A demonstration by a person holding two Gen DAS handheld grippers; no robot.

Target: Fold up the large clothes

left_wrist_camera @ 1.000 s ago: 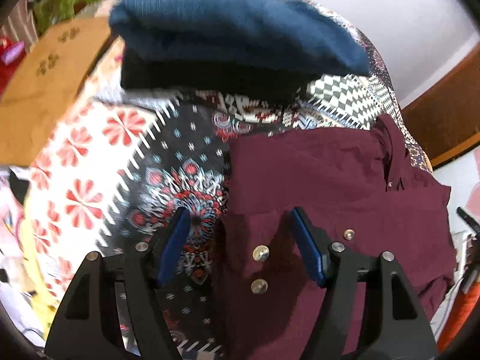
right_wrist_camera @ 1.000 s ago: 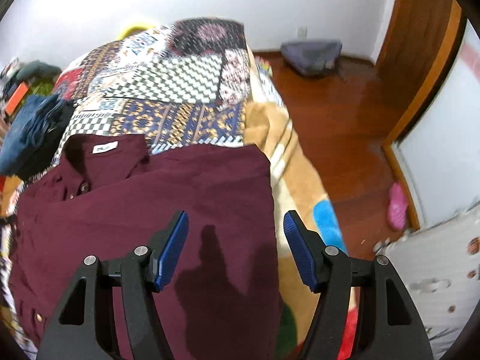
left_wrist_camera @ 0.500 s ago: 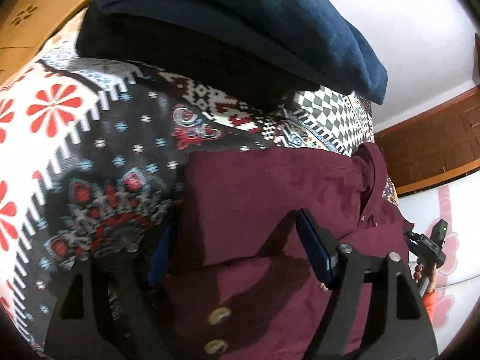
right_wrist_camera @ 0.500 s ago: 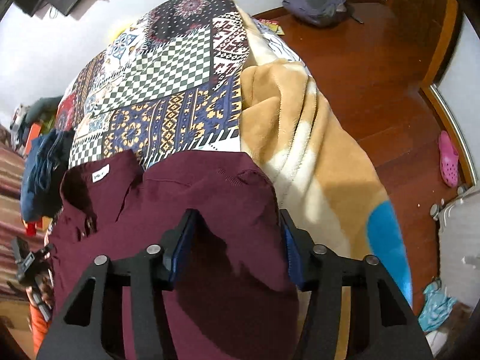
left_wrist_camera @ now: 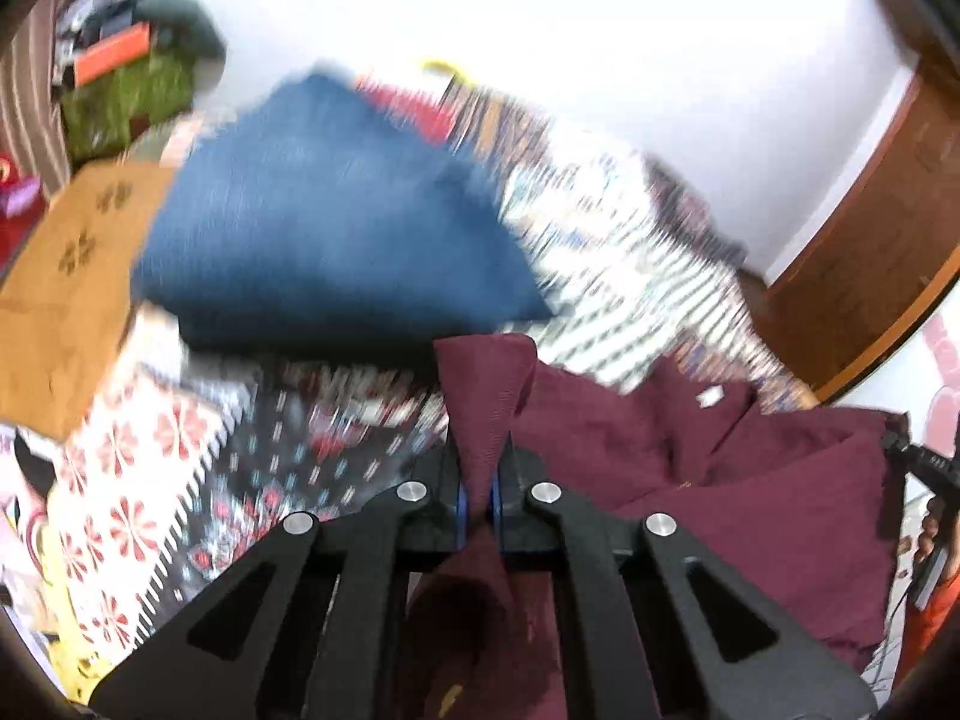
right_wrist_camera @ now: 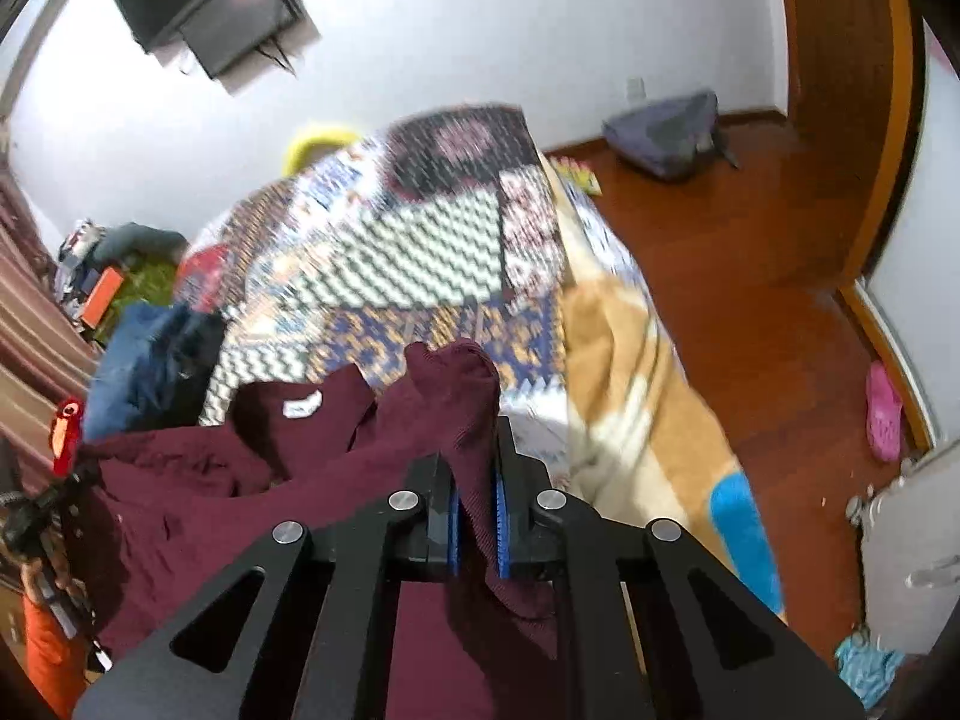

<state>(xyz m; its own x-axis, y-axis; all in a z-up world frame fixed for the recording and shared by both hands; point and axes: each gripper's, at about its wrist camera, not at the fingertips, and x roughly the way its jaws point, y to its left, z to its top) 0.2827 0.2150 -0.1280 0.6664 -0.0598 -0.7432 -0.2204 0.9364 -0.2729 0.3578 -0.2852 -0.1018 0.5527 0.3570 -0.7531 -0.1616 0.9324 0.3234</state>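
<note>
The maroon shirt (left_wrist_camera: 750,480) lies across the near part of the bed (right_wrist_camera: 420,252), its collar with a white label toward the far side. In the left wrist view a pinch of it rises as a peak between the jaws of the left gripper (left_wrist_camera: 478,501), which are closed tight on the cloth. In the right wrist view the right gripper (right_wrist_camera: 474,531) likewise has its jaws closed on a bunched fold at the shirt's right edge, the cloth standing up above the blue pads (right_wrist_camera: 501,531).

A second ago both pairs of jaws stood wide open over the flat shirt; half a second ago they were lowered onto it, the right narrower. Now both are clamped and the cloth is pulled up off the bed, and the views are blurred by motion.

The bed carries a patchwork cover, with a tan blanket (right_wrist_camera: 618,372) hanging off its right side. A blue folded garment (left_wrist_camera: 324,222) sits on a black one on the far left of the bed. Beyond are a white wall, a wall-mounted TV (right_wrist_camera: 216,6), a red-brown wooden floor (right_wrist_camera: 750,276), a grey bag (right_wrist_camera: 666,132) by the far wall and a pink shoe (right_wrist_camera: 885,411) at right.
</note>
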